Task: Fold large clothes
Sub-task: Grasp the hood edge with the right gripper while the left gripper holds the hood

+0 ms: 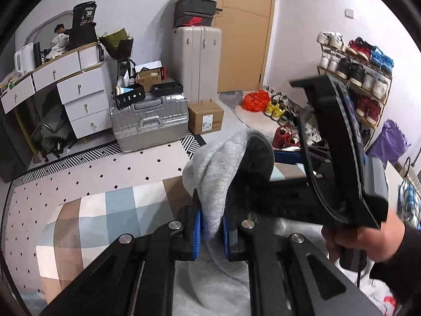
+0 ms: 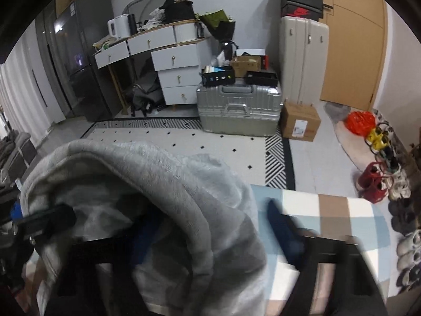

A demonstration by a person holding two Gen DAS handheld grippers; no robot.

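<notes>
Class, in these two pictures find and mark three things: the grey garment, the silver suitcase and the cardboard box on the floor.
grey garment (image 1: 218, 158): left wrist view, on the lifted fold.
silver suitcase (image 2: 238, 112): right wrist view, on its front face near the handle.
cardboard box (image 2: 300, 121): right wrist view, on its front side.

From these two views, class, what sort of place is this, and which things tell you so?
Most likely a lived-in bedroom or small flat: a checked bed cover in the foreground, a white dressing table with drawers, stacked suitcases, and a shoe rack beside the wooden door.
</notes>
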